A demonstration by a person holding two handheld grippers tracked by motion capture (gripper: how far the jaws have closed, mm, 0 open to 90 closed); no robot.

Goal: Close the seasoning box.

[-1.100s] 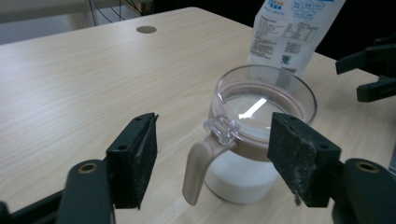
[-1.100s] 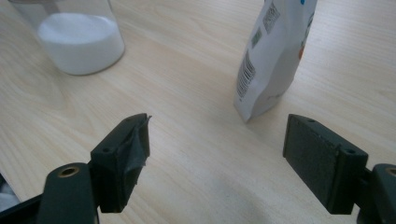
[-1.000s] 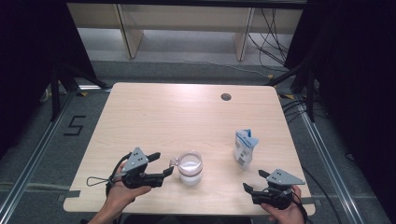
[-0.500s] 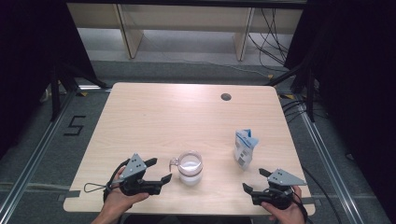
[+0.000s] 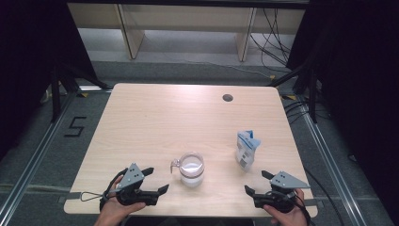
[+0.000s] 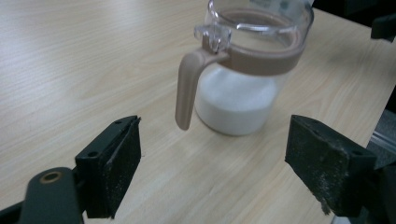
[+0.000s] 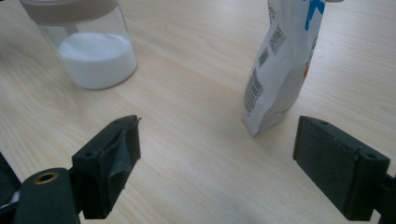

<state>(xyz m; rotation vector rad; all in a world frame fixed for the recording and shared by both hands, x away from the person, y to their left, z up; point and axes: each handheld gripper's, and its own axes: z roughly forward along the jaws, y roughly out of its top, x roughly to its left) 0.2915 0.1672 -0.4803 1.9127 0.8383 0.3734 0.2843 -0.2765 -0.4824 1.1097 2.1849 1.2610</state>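
Observation:
A clear jar (image 5: 190, 169) with a brown rim and handle, partly filled with white powder, stands near the table's front edge. My left gripper (image 5: 157, 180) lies to its left, apart from it. Its jaws have just been opening and stand open with nothing between them. In the left gripper view the jar (image 6: 243, 93) and its handle (image 6: 187, 93) sit beyond the left gripper (image 6: 215, 172). A white and blue pouch (image 5: 246, 150) stands upright to the right. My right gripper (image 5: 255, 181) is open in front of the pouch (image 7: 280, 70), its jaws just widened, holding nothing.
The light wooden table (image 5: 164, 122) has a dark round hole (image 5: 227, 98) at the back right. A person's hands hold both grippers at the front edge. Grey floor with rails and a "5" mark (image 5: 75, 127) surrounds the table.
My left gripper has drawn back from the jar's handle toward the front edge and sunk lower, with its jaws wider. The right gripper has stayed in place.

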